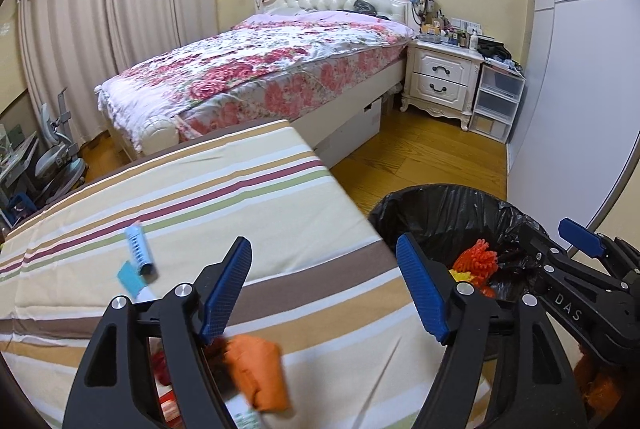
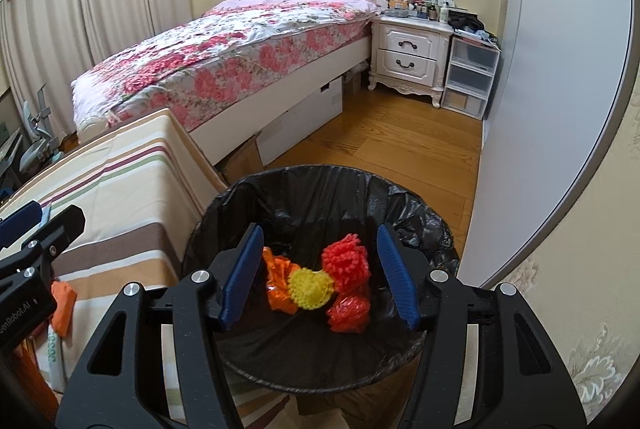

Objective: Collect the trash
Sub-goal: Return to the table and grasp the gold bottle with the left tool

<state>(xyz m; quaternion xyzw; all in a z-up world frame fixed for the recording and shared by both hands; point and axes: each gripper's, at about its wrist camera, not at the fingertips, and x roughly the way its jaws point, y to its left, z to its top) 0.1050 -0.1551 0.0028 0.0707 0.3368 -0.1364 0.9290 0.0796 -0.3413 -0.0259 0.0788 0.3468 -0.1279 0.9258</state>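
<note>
Left wrist view shows the trash yet to be collected: an orange wrapper lying on the striped bench, low in the picture, just below and slightly left of the left claw. It is blurred, so its long axis cannot be told with any certainty. A red packet lies beside it, mostly hidden behind the claw's left arm. Farther up the bench and well to the left sits a pale blue tube, its long axis running up and down the picture with a slight lean, and a small blue card touches its lower end.

The left claw stands wide with nothing between its pads; the wrapper lies nearer the camera than the fingertips, so the claw would likely need to draw back and dip to reach it. This hand is plainly the nearer one to everything left on the bench.

Off the bench's right edge stands the bin, lined with a black bag. The right claw hovers over its mouth, about half open and empty. Below it, on the bag's bottom, rest an orange scrap, a yellow ball and two red pieces, all touching one another.
</note>
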